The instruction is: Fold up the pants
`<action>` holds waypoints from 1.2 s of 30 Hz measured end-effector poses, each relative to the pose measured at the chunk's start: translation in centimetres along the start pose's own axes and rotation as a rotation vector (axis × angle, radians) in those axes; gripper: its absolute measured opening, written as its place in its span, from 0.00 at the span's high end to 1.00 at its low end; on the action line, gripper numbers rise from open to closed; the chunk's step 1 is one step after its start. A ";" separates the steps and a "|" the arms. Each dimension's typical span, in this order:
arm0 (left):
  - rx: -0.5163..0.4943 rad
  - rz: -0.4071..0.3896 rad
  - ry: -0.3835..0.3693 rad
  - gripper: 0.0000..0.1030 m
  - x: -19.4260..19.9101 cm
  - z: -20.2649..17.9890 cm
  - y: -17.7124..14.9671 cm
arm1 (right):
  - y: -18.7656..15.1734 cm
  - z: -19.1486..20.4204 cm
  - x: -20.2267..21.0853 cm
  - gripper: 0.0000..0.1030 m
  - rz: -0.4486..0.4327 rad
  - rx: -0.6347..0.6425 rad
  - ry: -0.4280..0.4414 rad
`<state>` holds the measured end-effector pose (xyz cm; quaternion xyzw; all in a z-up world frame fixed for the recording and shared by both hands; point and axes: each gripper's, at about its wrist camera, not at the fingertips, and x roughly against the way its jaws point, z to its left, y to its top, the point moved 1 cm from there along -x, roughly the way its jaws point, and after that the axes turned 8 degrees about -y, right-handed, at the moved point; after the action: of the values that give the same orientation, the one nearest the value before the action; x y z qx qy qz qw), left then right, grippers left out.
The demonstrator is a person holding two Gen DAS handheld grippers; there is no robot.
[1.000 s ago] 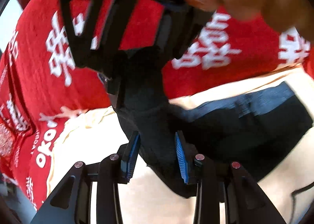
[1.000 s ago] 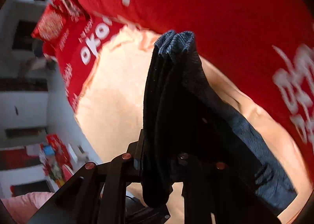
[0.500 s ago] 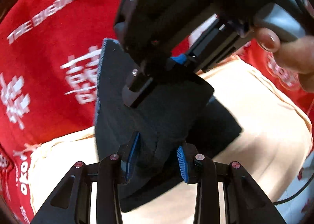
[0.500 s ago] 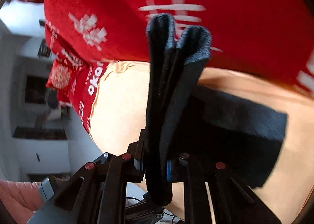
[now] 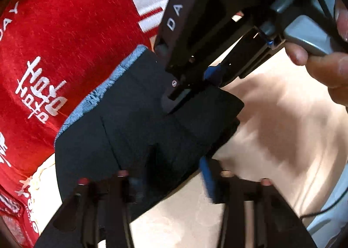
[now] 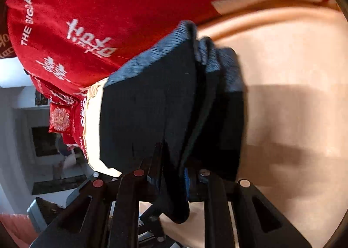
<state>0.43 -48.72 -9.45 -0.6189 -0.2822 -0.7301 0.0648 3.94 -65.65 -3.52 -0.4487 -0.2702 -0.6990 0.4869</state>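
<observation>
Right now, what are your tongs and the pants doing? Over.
Left tongs just opening, pants between them. Right tongs pinching folded pants, easing slightly. Pants over cream sheet, beside red blanket. Nothing blocking.

The things lie on a bed covered by a cream sheet [image 5: 282, 139], smooth with a few soft creases and patches of shadow. A red blanket [image 5: 71, 56] printed with white characters and lettering lies over the far part of the bed; its edge meets the cream sheet along a curved line. In the right wrist view the same red blanket [image 6: 108, 8] runs along the top and left, above the cream sheet [image 6: 293, 74]. The folded black pants [image 5: 134, 130] sit on the sheet just beside the blanket's edge, their blue-grey ribbed edge [image 6: 152, 58] towards the red cloth; whether they lie fully flat cannot be told.
</observation>
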 end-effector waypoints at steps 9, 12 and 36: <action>0.113 0.015 -0.051 0.34 2.4 3.2 -1.9 | -1.1 -0.6 -0.1 0.69 -0.036 0.003 -0.093; 0.210 0.020 -0.047 0.34 3.1 6.3 -2.7 | -1.8 0.1 0.5 0.64 -0.062 0.042 -0.184; 0.573 0.117 -0.056 0.34 2.7 17.2 -9.4 | -6.5 3.7 0.8 0.59 -0.139 0.017 -0.598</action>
<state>10.58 -31.69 -8.70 -0.6106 -0.4424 -0.5984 0.2709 -0.76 -60.54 -0.76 -0.6108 -0.4376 -0.5653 0.3404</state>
